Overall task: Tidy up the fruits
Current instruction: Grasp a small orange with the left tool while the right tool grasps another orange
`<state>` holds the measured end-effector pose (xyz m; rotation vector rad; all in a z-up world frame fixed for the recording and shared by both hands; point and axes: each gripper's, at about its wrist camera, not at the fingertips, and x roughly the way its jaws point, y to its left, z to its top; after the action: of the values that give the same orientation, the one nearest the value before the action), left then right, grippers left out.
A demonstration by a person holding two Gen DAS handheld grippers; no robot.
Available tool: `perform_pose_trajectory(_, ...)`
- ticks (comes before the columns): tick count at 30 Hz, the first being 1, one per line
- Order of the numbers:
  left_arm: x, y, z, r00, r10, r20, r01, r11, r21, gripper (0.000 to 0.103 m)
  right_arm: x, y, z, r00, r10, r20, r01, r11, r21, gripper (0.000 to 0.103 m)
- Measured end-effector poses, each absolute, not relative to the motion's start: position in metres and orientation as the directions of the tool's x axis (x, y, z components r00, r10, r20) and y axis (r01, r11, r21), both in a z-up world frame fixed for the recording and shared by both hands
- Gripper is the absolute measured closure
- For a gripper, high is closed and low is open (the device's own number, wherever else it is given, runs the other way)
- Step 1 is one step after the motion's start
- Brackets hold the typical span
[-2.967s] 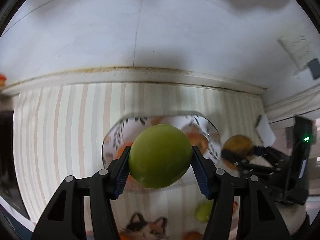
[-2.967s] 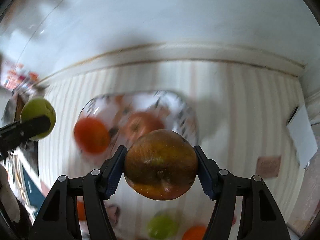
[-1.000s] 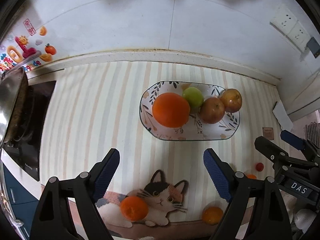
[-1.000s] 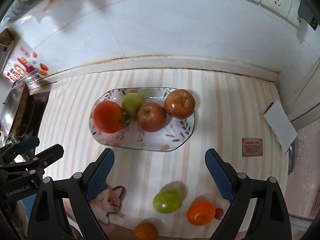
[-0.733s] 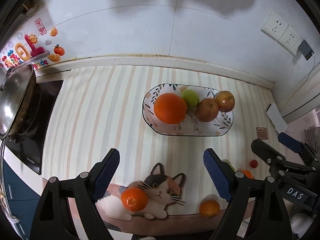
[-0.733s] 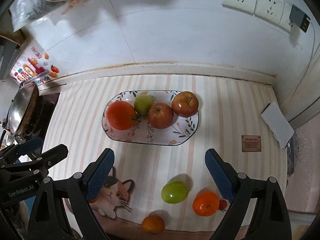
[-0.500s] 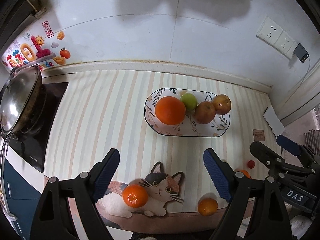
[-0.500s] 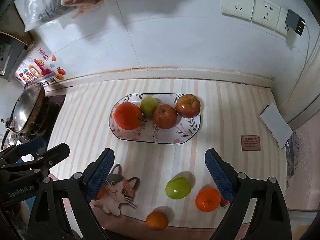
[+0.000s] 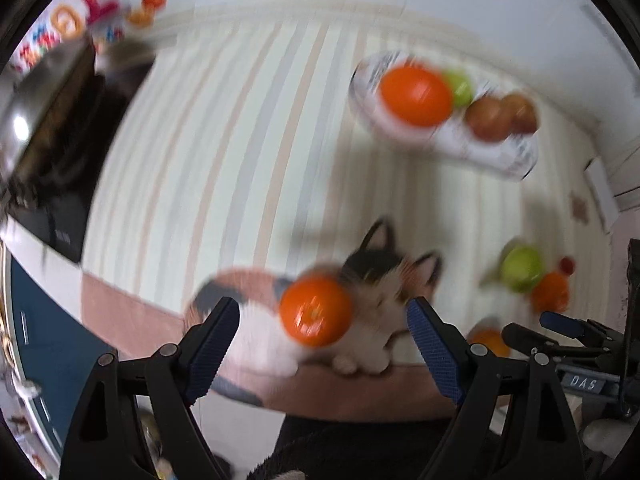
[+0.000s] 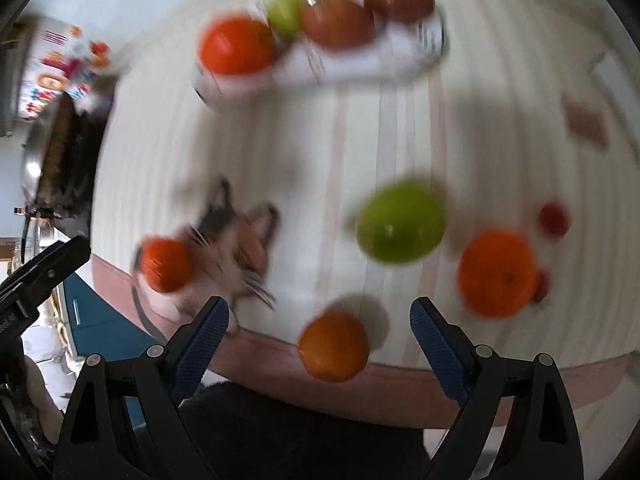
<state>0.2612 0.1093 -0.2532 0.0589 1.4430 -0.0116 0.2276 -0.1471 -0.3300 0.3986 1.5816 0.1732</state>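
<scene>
both grippers, emptied at the plate (image 10: 424, 52) where four fruits are now gathered, have been swung down toward the fruit left on the mat. the left gripper (image 9: 322, 330), held wide, is lined up over a small orange (image 9: 315, 310); the right gripper (image 10: 319, 334), equally wide and empty, over another orange (image 10: 333, 346). neither is yet touched.

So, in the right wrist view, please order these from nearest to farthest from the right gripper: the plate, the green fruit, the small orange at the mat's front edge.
From the right gripper:
1. Small orange, between the open fingers at the front edge.
2. Green fruit, further back, slightly right.
3. Plate, at the back, holding four fruits.
</scene>
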Motion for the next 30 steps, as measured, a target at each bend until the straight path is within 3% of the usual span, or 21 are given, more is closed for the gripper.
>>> perform_pose_trajectory(12, 0.266, 0.128, -0.35, -0.095, -0.027, -0.995, -0.027, 0.999, -0.024, 0.017, 0.211, -0.129, -0.388, -0.118, 0.383, -0.916, 0.173, 0.916, 0.361, 0.01)
perform_pose_trajectory(15, 0.267, 0.127, -0.359, -0.101, -0.027, -0.995, -0.025, 0.999, -0.024, 0.018, 0.211, -0.123, -0.392, -0.129, 0.379, -0.916, 0.168, 0.919, 0.356, 0.016)
perform_pose_trajectory(18, 0.268, 0.127, -0.36, -0.083, -0.037, -0.996, -0.028, 0.999, -0.035, 0.033, 0.211, -0.12, -0.391, -0.117, 0.355, -0.928, 0.147, 0.93, 0.337, 0.019)
perform_pose_trajectory(19, 0.268, 0.126, -0.359, -0.073, -0.057, -0.996, -0.031, 0.998, -0.055, 0.039, 0.211, -0.119, -0.39, -0.11, 0.346, -0.932, 0.141, 0.933, 0.331, 0.026)
perform_pose_trajectory(22, 0.266, 0.118, -0.357, -0.039, -0.016, -0.999, -0.004, 1.0, -0.016, 0.039, 0.211, -0.112, -0.388, -0.094, 0.314, -0.945, 0.102, 0.947, 0.305, 0.044)
perform_pose_trajectory(30, 0.261, 0.088, -0.339, -0.004, -0.028, -1.0, 0.043, 0.999, -0.028, 0.04, 0.208, -0.108, -0.386, -0.049, 0.331, -0.943, 0.11, 0.94, 0.324, 0.046)
